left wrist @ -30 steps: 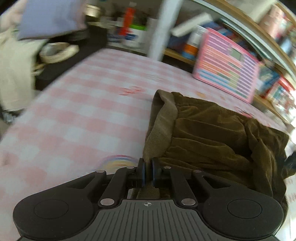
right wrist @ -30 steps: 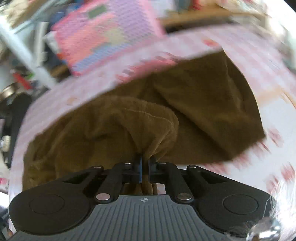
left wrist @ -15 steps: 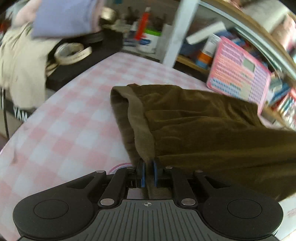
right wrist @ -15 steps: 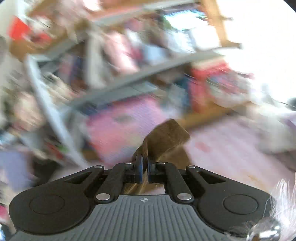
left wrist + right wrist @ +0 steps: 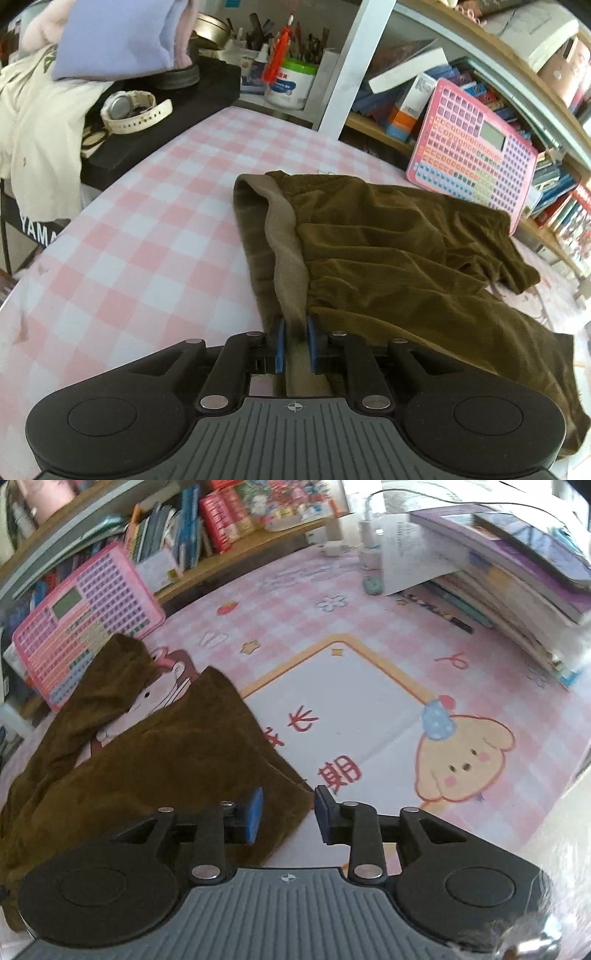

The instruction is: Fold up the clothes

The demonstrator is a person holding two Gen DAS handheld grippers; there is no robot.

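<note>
Brown corduroy shorts (image 5: 388, 243) lie spread on the pink checked table mat (image 5: 140, 229). My left gripper (image 5: 294, 341) is shut on the shorts' lighter waistband (image 5: 288, 258) at its near end. In the right wrist view the shorts (image 5: 155, 753) lie at the left with two leg ends pointing away. My right gripper (image 5: 288, 814) is open and empty, and its left finger (image 5: 253, 814) is over the near leg hem.
A pink toy keyboard (image 5: 476, 147) leans on the shelf behind the shorts and also shows in the right wrist view (image 5: 81, 624). A white watch (image 5: 133, 110) lies on a black keyboard at the far left. A stack of books (image 5: 517, 576) stands at the right.
My right gripper has let go of the shorts' leg and opened. The shorts have been pulled out flat on the mat. My left gripper still holds the waistband.
</note>
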